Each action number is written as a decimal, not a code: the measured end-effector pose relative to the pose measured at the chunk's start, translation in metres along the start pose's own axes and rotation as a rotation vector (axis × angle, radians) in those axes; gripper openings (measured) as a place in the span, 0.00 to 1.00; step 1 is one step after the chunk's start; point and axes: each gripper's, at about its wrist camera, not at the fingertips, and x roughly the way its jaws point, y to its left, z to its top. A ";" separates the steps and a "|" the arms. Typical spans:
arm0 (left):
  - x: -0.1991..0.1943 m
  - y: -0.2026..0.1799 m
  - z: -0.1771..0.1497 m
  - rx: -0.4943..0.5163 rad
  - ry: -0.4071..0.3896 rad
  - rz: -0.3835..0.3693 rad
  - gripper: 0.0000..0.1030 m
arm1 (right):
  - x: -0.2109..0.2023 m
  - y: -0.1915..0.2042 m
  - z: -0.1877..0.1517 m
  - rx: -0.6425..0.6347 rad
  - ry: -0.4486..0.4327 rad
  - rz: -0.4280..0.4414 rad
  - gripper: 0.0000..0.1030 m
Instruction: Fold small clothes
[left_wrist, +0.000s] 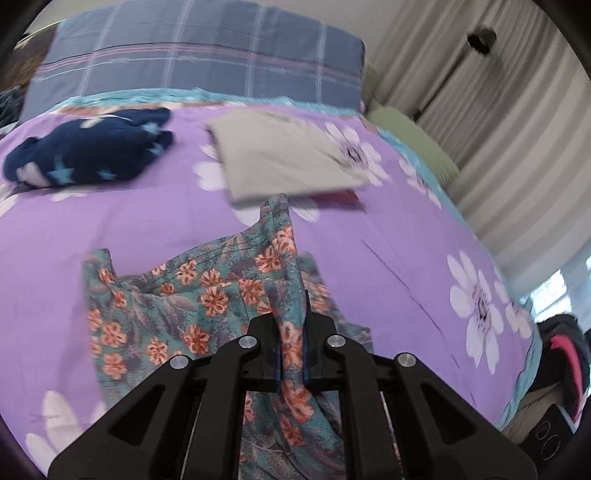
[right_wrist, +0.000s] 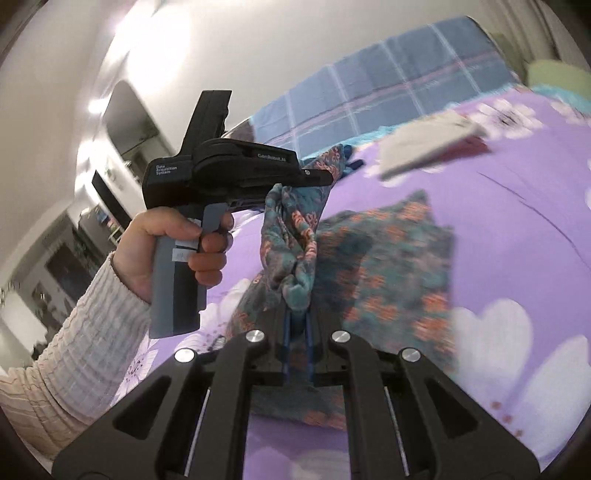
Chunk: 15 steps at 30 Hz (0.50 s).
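Note:
A teal garment with orange flowers (left_wrist: 192, 295) lies partly spread on the purple floral bedsheet (left_wrist: 110, 221). My left gripper (left_wrist: 291, 332) is shut on an edge of it, and the cloth rises between the jaws. My right gripper (right_wrist: 298, 314) is shut on another bunched edge of the same floral garment (right_wrist: 384, 266), lifted off the bed. The left gripper (right_wrist: 325, 179) also shows in the right wrist view, held in a hand at upper left, pinching the cloth.
A folded grey garment (left_wrist: 284, 155) lies on a red one (left_wrist: 340, 199) at the far side of the bed. A crumpled navy star-patterned garment (left_wrist: 92, 151) lies far left. A blue plaid pillow (left_wrist: 199, 51) is behind. Curtains (left_wrist: 498, 110) hang at right.

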 end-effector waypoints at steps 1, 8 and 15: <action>0.011 -0.009 -0.002 0.018 0.018 -0.001 0.07 | -0.005 -0.009 -0.002 0.018 0.001 -0.011 0.06; 0.059 -0.046 -0.012 0.125 0.097 0.088 0.07 | -0.015 -0.044 -0.015 0.088 0.042 -0.052 0.06; 0.050 -0.053 -0.017 0.174 0.029 0.131 0.59 | -0.011 -0.063 -0.024 0.144 0.084 -0.056 0.06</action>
